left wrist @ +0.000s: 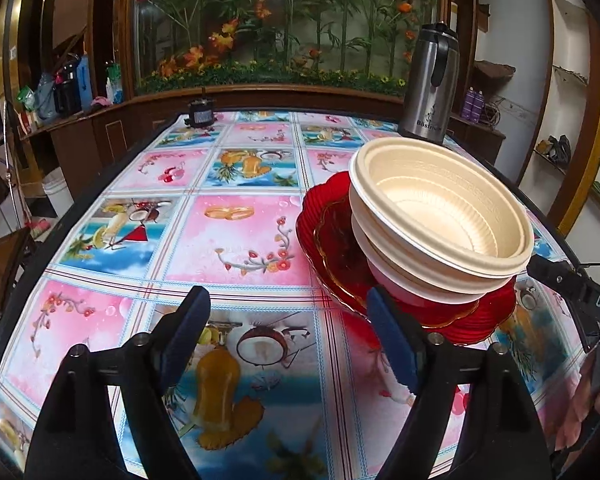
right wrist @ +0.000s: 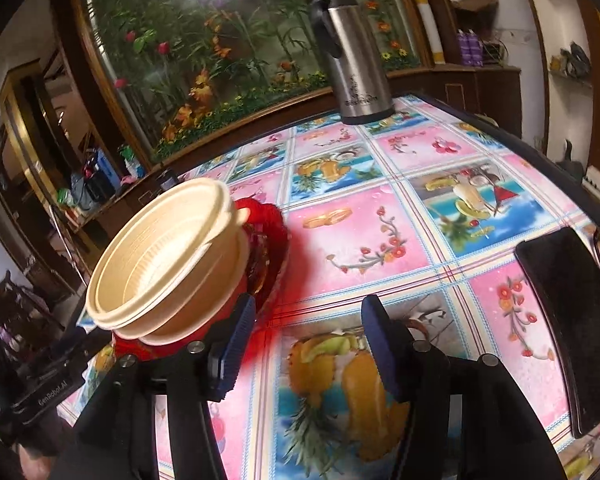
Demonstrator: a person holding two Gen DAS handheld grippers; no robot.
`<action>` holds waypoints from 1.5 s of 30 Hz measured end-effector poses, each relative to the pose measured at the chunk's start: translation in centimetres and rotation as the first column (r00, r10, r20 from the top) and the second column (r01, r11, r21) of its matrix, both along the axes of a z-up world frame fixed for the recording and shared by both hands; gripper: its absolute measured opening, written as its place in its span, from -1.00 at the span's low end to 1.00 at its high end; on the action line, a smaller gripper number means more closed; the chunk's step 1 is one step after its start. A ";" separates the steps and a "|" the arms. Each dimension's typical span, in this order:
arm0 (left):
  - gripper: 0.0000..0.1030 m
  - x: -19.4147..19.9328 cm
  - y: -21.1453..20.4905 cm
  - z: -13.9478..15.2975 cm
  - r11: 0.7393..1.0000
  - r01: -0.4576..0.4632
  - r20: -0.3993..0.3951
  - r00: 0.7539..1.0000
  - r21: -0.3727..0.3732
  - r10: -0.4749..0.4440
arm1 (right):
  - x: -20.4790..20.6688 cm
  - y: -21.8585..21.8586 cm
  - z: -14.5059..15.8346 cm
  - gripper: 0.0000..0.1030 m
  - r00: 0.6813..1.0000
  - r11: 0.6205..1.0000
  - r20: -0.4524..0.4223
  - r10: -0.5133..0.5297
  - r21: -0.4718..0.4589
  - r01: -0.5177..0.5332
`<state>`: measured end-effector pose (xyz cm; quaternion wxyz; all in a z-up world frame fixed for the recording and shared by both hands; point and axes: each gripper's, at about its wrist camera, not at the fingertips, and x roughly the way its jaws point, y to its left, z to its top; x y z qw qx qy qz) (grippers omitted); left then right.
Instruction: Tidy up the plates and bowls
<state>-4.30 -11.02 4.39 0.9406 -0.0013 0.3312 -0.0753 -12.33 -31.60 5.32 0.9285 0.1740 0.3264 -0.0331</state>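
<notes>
Stacked cream bowls [left wrist: 440,216] sit nested on stacked red plates [left wrist: 336,248] on the patterned tablecloth. My left gripper [left wrist: 288,320] is open and empty, just left of and in front of the stack; its right finger [left wrist: 388,336] is close to the plates' front rim. In the right wrist view the same bowls [right wrist: 168,256] and red plates [right wrist: 268,240] lie at the left. My right gripper [right wrist: 308,344] is open and empty, to the right of the stack; its left finger [right wrist: 236,340] is near the plates' edge.
A steel thermos [left wrist: 430,84] stands at the table's far right edge, also in the right wrist view [right wrist: 352,56]. A small dark object [left wrist: 200,114] sits at the far edge. A black phone [right wrist: 572,344] and glasses lie at the right. A wooden ledge with flowers is behind.
</notes>
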 end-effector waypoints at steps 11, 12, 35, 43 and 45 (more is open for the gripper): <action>0.61 -1.0 0.0 0.6 1.000 -0.013 0.050 0.999 0.010 0.012 | -1.0 3.0 0.8 0.24 0.998 0.995 0.024 0.053 -0.084 -0.051; 0.61 -1.1 0.0 0.6 1.000 -0.012 0.048 0.999 0.008 0.012 | -1.1 3.1 0.7 0.25 0.998 0.995 0.023 0.056 -0.085 -0.054; 0.69 -1.3 -1.6 0.2 0.992 -0.034 0.002 0.999 0.122 0.034 | -1.9 5.0 0.5 0.49 0.995 0.985 -0.011 0.099 -0.138 -0.100; 0.69 -1.0 -1.0 0.1 0.993 -0.040 -0.020 0.999 0.114 0.042 | -1.8 5.7 0.8 0.96 0.994 0.979 0.000 0.106 -0.174 -0.104; 0.69 -1.1 -1.0 0.1 0.992 -0.039 -0.019 0.999 0.117 0.041 | -1.9 5.7 1.0 0.99 0.994 0.980 0.022 0.104 -0.170 -0.099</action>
